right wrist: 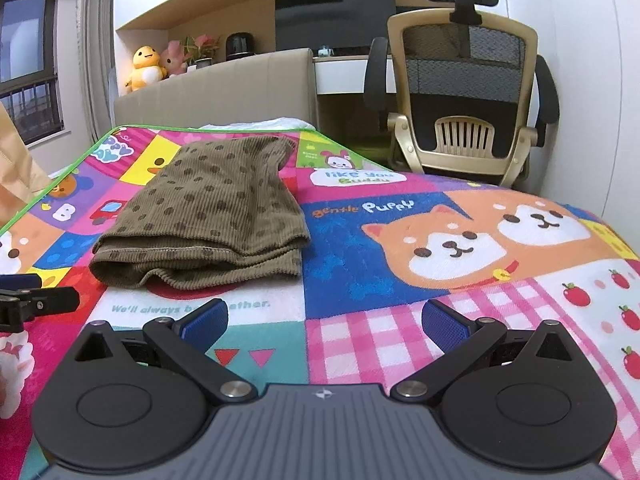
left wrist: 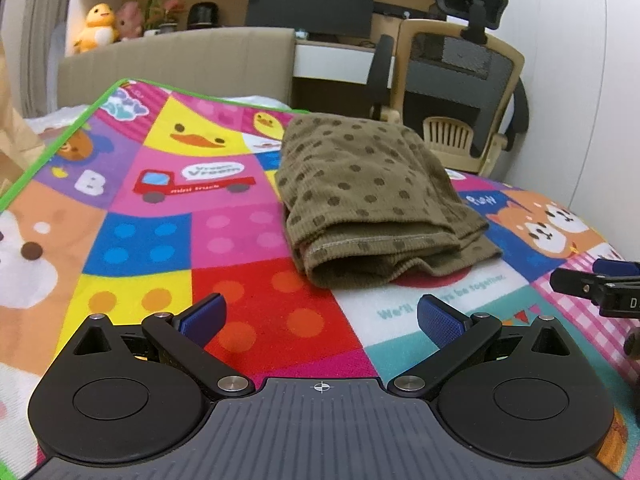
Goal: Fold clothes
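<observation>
Left wrist view showed the olive dotted garment [left wrist: 360, 196] lying folded into a thick stack on the colourful play mat [left wrist: 160, 248], ahead of the left gripper [left wrist: 320, 320], whose jaws stood spread and empty. The right gripper [right wrist: 324, 322] was likewise spread wide, holding nothing, with the garment ahead and to its left. The fabric looked like soft ribbed knit: light, limp, and likely to sag or slide apart if lifted by one layer. A hold would best pinch all layers together at the near hemmed edge [right wrist: 200, 250], one gripper toward each corner.
</observation>
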`<act>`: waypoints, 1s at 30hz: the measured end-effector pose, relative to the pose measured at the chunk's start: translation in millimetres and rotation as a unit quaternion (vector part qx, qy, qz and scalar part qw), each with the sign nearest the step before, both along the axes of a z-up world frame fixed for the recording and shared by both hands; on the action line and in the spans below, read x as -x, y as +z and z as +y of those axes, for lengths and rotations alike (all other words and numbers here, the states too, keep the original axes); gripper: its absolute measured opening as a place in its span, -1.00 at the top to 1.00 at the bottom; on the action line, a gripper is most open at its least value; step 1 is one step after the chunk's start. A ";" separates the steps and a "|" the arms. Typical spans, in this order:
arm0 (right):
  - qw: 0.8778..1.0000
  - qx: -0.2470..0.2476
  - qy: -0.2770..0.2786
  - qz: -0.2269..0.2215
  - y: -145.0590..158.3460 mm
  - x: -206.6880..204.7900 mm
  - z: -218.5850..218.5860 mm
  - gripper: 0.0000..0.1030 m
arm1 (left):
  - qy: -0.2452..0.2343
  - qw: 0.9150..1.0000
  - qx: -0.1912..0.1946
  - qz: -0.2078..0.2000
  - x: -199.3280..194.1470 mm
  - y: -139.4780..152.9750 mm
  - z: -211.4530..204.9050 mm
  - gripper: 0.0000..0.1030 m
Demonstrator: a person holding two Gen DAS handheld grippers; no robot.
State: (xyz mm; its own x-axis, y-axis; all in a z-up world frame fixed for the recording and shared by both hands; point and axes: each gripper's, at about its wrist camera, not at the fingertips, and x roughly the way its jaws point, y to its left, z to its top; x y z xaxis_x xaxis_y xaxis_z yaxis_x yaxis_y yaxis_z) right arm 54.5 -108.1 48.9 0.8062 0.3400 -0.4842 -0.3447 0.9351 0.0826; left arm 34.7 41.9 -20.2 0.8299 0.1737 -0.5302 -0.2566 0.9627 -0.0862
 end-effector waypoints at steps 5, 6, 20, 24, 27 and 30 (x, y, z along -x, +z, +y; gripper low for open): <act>1.000 0.010 0.002 -0.008 0.3 2.7 3.9 -1.00 | -0.005 1.000 0.000 0.009 -1.8 -2.2 -0.5 -1.00; 1.000 0.013 0.004 -0.010 0.4 3.6 5.2 -1.00 | -0.006 1.000 0.000 0.011 -2.2 -2.5 -0.6 -1.00; 1.000 0.017 0.022 -0.001 -0.3 1.5 8.6 -1.00 | -0.001 1.000 0.005 0.017 -4.5 -3.6 1.7 -1.00; 0.999 0.022 0.042 -0.003 0.5 3.6 12.2 -1.00 | 0.000 1.000 -0.007 0.022 -5.9 0.1 -0.4 -1.00; 0.997 0.034 0.070 -0.005 0.8 6.1 19.0 -1.00 | -0.002 1.000 -0.022 0.017 -3.2 3.9 -4.0 -1.00; 0.997 0.045 0.068 0.002 0.6 3.6 24.6 -1.00 | 0.000 1.000 -0.027 0.014 -1.1 6.9 -3.9 -1.00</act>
State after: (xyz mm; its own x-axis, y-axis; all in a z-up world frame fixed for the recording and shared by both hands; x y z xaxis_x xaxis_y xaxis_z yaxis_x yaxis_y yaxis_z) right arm 50.9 -83.6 49.5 0.7535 0.4009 -0.5211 -0.4683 0.8836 0.0026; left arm 35.9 38.1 -13.2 0.8149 0.2029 -0.5429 -0.2586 0.9656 -0.0272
